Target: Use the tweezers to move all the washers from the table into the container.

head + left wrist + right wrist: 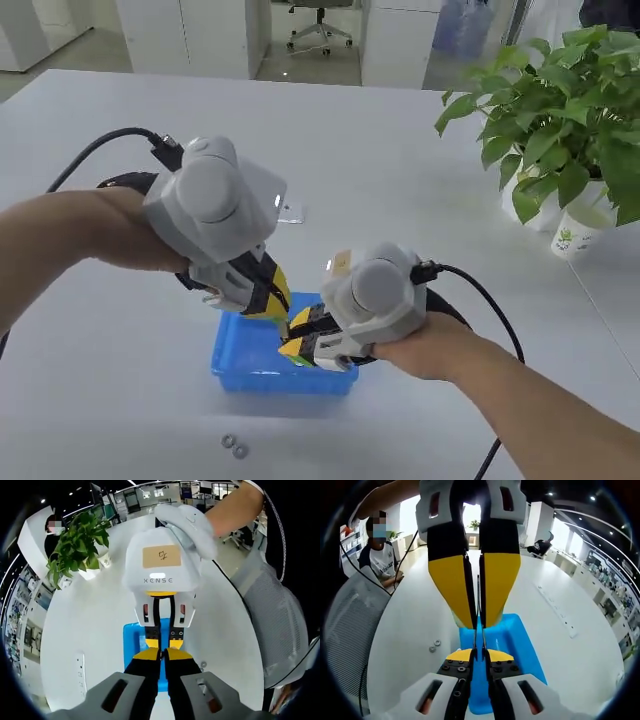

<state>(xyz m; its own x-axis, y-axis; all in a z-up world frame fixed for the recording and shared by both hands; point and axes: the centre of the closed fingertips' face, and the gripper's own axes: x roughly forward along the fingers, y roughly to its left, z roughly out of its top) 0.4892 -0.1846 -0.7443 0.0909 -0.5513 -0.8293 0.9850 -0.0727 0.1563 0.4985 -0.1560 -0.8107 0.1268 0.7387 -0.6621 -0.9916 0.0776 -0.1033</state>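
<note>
Both grippers meet tip to tip over the blue rectangular plastic container (268, 378) on the white desk (420, 170). Left gripper (276, 303) comes in from the left, right gripper (296, 346) from the right, yellow-tipped tongs facing each other just above the container's open top. In the right gripper view the left gripper (477, 624) hangs from the top with its tongs nearly together, and thin dark tweezers (478, 600) run down the slit between them toward the right gripper (479, 655). In the left gripper view its own tongs (161, 652) look pressed together. Right tongs stand a narrow slit apart; cannot tell if they pinch the tweezers too. Two small silver metal washers (229, 440) lie on the desk close together, just outside the container's near side, also seen at (437, 642). Green leafy plant in a white pot (560, 130) stands well apart at the desk's far right.
</note>
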